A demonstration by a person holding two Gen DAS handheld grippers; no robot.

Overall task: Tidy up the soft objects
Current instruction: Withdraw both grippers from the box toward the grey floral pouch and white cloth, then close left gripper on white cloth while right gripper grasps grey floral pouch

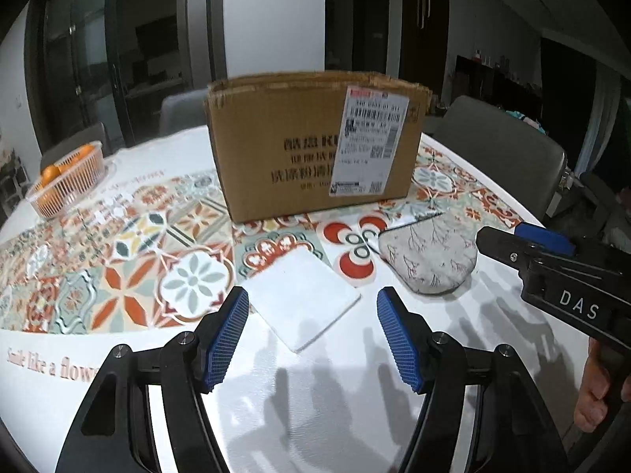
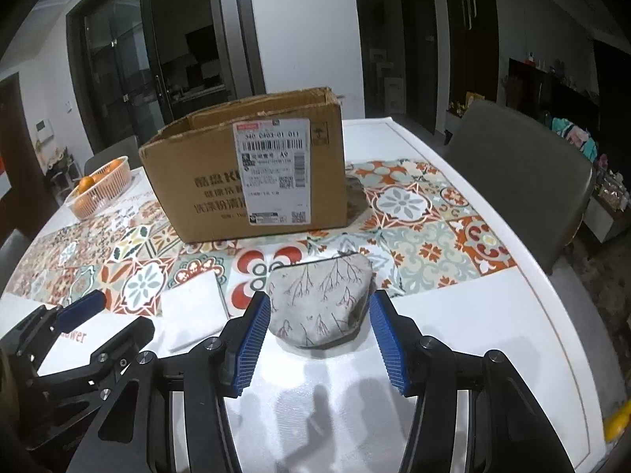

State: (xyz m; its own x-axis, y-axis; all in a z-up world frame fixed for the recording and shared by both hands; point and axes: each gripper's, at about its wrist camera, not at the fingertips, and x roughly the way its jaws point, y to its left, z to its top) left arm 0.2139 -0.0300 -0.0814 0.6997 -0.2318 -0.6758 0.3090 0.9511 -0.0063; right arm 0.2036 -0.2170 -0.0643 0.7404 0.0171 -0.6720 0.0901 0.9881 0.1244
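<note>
Left tool (image 1: 311, 339): jaws wide apart, nothing between them; the white cloth (image 1: 303, 295) lies just ahead, its near corner between the blue pads.
Right tool (image 2: 319, 339): jaws parted, gripping nothing; the grey pouch (image 2: 319, 303) sits just ahead, between the fingertips, apart from both.
White cloth: flat folded square, left of the pouch.
Grey pouch: soft, rounded, printed with twigs, zip along the far edge.
Counter (image 2: 473, 315): white with patterned tiles; the cardboard box (image 2: 252, 173) stands behind both.
Pose: both tools tilt downward side by side.

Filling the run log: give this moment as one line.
left gripper open before white pad | right gripper open before grey pouch | box open behind
</note>
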